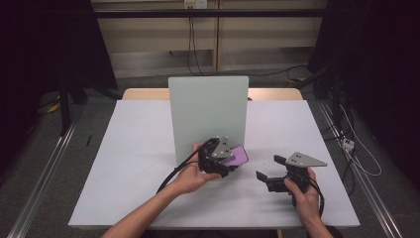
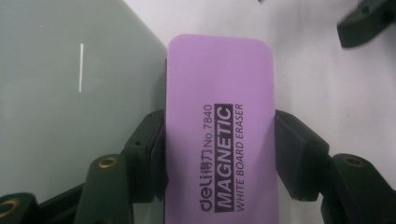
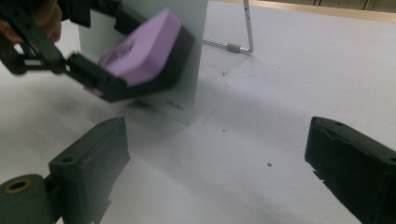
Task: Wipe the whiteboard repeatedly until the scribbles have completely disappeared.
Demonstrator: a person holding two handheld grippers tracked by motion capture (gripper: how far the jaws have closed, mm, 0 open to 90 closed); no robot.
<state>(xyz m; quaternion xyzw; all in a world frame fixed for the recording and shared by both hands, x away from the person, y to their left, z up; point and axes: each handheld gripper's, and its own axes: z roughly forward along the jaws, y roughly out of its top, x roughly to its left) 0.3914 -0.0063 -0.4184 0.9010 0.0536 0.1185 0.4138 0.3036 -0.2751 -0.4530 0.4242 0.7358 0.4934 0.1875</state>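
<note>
A white table [image 1: 138,163] carries everything, with a strip of wood showing along its far edge. Near the middle stands an upright pale green board [image 1: 208,114], propped from behind by a thin wire stand [image 3: 243,32] seen in the right gripper view. The board's lower right corner bears small print, too blurred to read.

The left gripper [image 1: 232,159], held in the person's left hand [image 1: 190,176], sits at the board's near face, low and toward its right edge. Its jaws are clamped on a purple eraser [image 2: 219,130] across the short sides; the top is printed "MAGNETIC WHITE BOARD ERASER". In the right gripper view the eraser's dark underside lies against the board's face, tilted.

The right gripper [image 1: 270,168], in the right hand [image 1: 302,196], rests to the near right, well apart from the board, with its jaws standing wide apart and nothing between them.
</note>
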